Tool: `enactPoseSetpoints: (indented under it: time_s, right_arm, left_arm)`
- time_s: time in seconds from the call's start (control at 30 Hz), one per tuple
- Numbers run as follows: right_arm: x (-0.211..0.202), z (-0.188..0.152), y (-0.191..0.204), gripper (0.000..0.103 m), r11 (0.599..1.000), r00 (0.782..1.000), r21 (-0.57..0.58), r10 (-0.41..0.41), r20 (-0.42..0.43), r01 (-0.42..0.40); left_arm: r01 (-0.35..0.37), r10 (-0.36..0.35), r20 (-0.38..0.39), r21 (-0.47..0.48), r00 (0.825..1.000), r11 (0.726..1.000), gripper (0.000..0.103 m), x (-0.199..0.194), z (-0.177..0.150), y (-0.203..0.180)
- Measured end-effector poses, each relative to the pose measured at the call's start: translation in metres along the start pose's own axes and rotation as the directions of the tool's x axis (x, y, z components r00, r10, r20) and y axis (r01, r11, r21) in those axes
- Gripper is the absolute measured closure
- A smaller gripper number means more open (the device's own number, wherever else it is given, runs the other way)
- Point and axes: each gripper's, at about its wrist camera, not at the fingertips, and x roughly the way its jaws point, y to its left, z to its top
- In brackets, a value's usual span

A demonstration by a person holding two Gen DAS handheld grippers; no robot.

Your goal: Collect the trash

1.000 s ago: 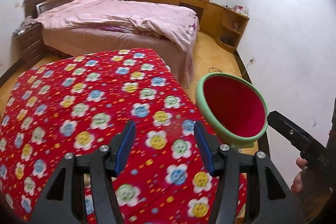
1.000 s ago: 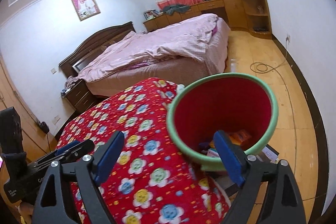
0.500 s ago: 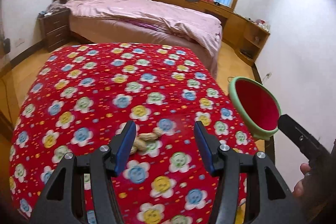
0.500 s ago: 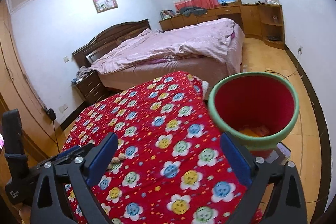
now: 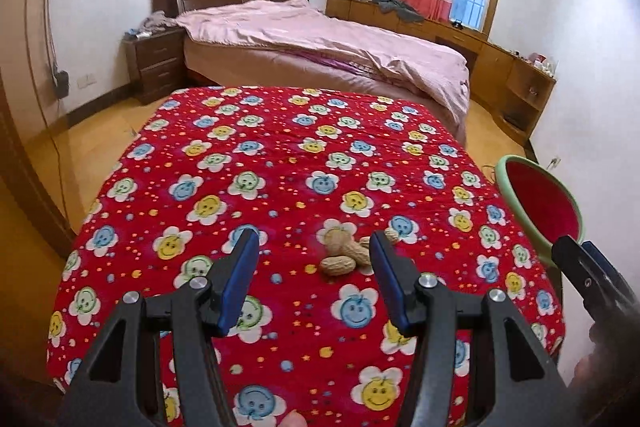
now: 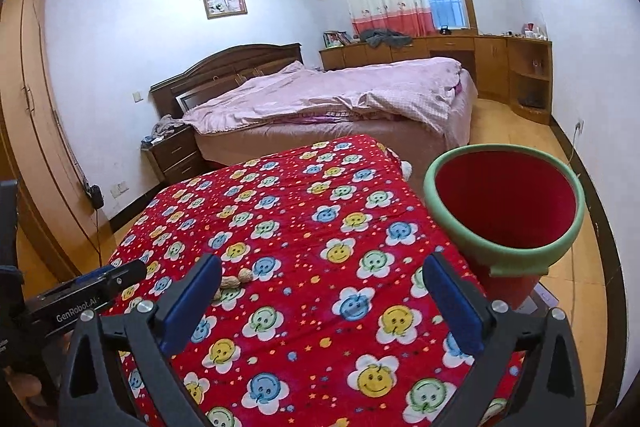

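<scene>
A small heap of peanuts (image 5: 345, 254) lies on the flower-print worktop (image 5: 280, 163), just ahead of the left gripper (image 5: 310, 267), whose jaws stand apart and empty. The right gripper (image 6: 320, 291) has just been opening its jaws, nothing between them. The red bin (image 6: 504, 211) stands at two o'clock, beside the worktop's edge.

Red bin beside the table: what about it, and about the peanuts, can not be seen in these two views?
- Bin contents: right wrist view, near rim hides the bottom; left wrist view, right gripper covers its lower part.
- Peanuts count: left wrist view, one blue pad covers some; right wrist view, a pad hides most.
- Bin base: hidden behind the tablecloth edge.
</scene>
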Motion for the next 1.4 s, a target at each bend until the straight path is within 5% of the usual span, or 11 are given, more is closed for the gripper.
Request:
enactPoseSetpoints:
  time_s: [1.4]
  right_arm:
    - [-0.020,-0.015,0.019,0.001,0.998,0.998,-0.006,0.056,0.014,-0.056]
  left_arm:
    - [-0.049,0.047,0.098,0.024,0.994,0.998,0.045,-0.018,-0.010,-0.003]
